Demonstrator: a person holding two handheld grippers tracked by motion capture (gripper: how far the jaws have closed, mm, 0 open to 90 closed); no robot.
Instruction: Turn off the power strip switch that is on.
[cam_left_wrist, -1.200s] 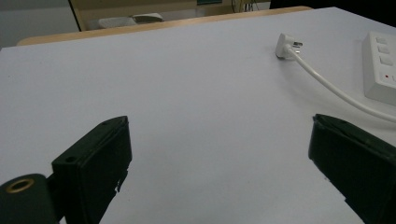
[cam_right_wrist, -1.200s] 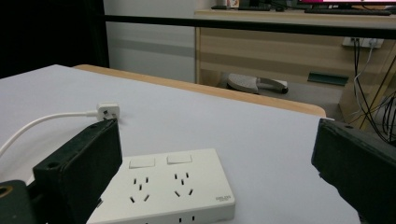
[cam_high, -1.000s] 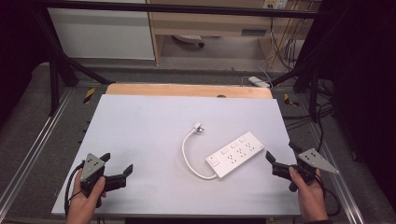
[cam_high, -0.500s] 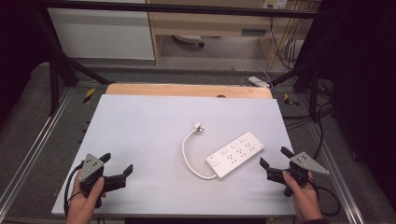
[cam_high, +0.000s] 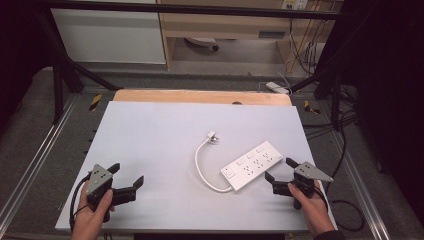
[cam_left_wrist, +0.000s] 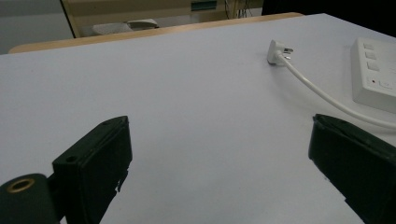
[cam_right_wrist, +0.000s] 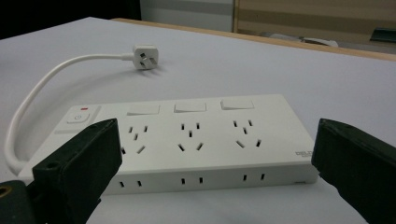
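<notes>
White plastic power strip (cam_high: 251, 166) lies flat on the pale grey table (cam_high: 160, 135), right of centre, set at a slant with its switch end toward the near side. It carries three socket groups, three rocker switches along one long edge and a master switch with a red mark at the cable end. Its white cable (cam_high: 201, 165) leaves that end, curves round to the left and runs away to the plug (cam_high: 212, 135), which lies on the table well apart from the strip, pins visible.

Right gripper (cam_high: 281, 170): held low at the near right edge of the table, just beside the strip's long side, not touching it. Jaws stand wide apart; in the right gripper view they frame the strip, with nothing between them.

Left gripper (cam_high: 126, 174): held at the near left of the table, well apart from the strip. Jaws wide apart over bare table surface, nothing held. A wooden board (cam_high: 200, 96) borders the far edge.
</notes>
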